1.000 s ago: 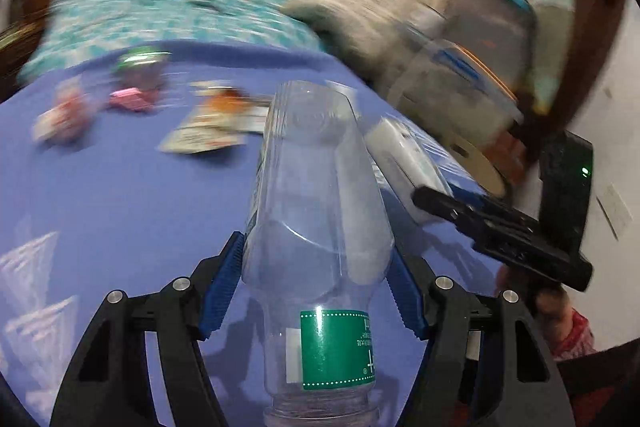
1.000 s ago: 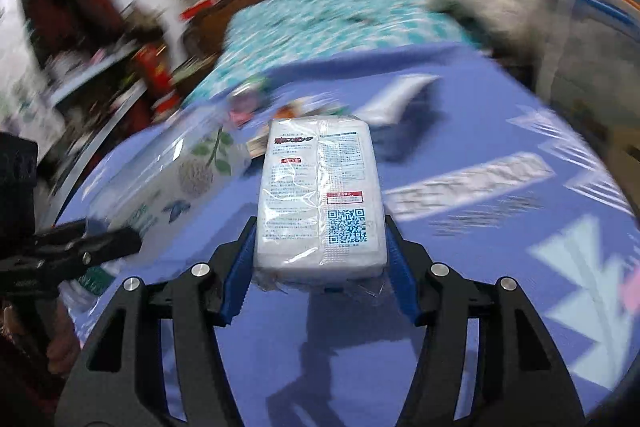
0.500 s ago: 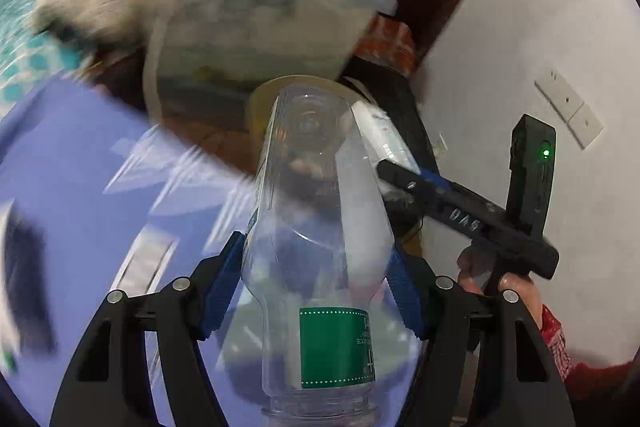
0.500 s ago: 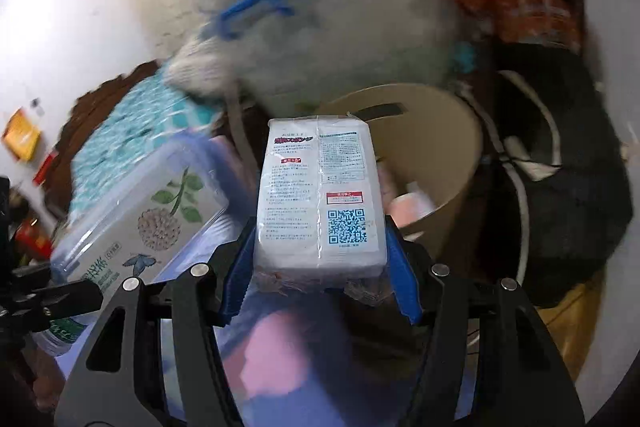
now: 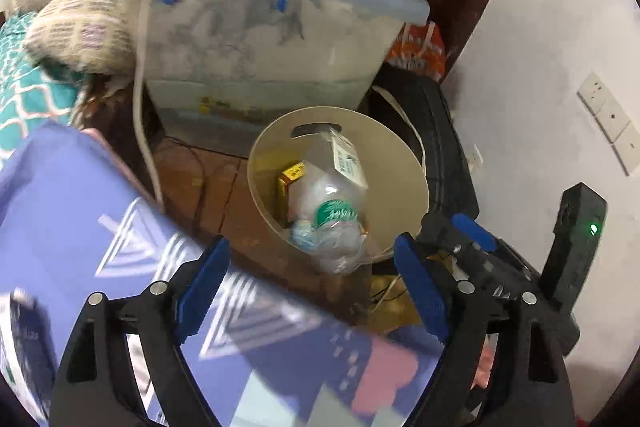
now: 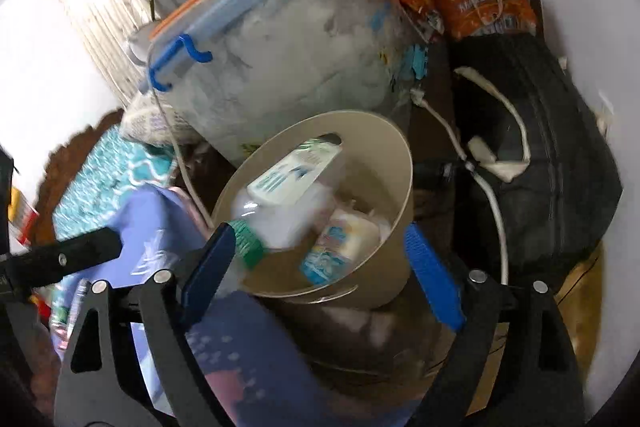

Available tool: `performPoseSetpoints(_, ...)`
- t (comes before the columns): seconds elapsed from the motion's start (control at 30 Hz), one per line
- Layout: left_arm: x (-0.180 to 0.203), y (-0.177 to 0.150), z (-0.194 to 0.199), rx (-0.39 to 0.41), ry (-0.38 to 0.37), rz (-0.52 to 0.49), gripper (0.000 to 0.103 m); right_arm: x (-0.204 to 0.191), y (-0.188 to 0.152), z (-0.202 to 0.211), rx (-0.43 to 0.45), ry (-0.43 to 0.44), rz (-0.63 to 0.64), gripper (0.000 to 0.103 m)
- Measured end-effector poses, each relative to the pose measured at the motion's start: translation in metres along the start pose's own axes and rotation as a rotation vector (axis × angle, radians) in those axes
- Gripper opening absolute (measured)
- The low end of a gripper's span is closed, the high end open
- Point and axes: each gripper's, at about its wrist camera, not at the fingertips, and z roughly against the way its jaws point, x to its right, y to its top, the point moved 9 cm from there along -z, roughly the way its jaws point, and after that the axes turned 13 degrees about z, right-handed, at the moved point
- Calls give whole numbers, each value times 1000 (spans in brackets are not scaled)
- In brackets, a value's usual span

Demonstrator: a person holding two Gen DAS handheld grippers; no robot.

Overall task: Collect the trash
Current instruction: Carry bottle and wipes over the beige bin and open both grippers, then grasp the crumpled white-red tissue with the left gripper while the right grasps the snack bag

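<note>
A beige round trash bin (image 5: pixel 404 163) stands on the floor beside the purple-covered table. The clear plastic bottle (image 5: pixel 328 203) with a green label lies inside it, next to a yellow box (image 5: pixel 292 175). In the right wrist view the bin (image 6: pixel 396 163) holds the bottle (image 6: pixel 280 203) and the white tissue pack (image 6: pixel 344 243). My left gripper (image 5: pixel 312 291) is open and empty above the bin's near rim. My right gripper (image 6: pixel 320 279) is open and empty just over the bin.
A large clear storage box (image 5: pixel 272 39) with a blue handle stands behind the bin. A black bag (image 6: pixel 536 155) with a white cable lies to the right. The purple tablecloth (image 5: pixel 80 227) edge is at the lower left. A white wall (image 5: pixel 540 87) is on the right.
Both grippers swung from the table to the bin and opened. The bottle dropped out of the left gripper and the tissue pack out of the right; both now lie in the bin.
</note>
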Motion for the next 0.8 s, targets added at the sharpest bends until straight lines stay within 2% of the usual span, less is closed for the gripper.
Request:
performPoseSetpoints(0.07, -19, -14, 13, 13, 12, 26, 80, -22, -10, 7, -6, 71, -12, 71)
performPoseSetpoints(0.17, -60, -51, 35, 27, 54, 82, 80, -62, -21, 10, -20, 145, 41, 66)
performPoseSetpoints(0.4, -177, -144, 120, 77, 179, 285, 80, -178, -60, -8, -155, 346, 171, 65)
performPoseSetpoints(0.47, -214, -168, 154, 122, 236, 358, 80, -217, -79, -13, -203, 402, 216, 65)
performPoseSetpoints(0.63, -303, -208, 232, 231, 426, 517, 80, -285, -118, -17, -265, 460, 304, 66)
performPoseSetpoints(0.67, -321, -213, 245, 243, 474, 539, 80, -294, -125, -18, -274, 462, 318, 66)
performPoseSetpoints(0.8, -367, -225, 296, 319, 592, 575, 80, -324, -156, -15, -361, 509, 330, 66)
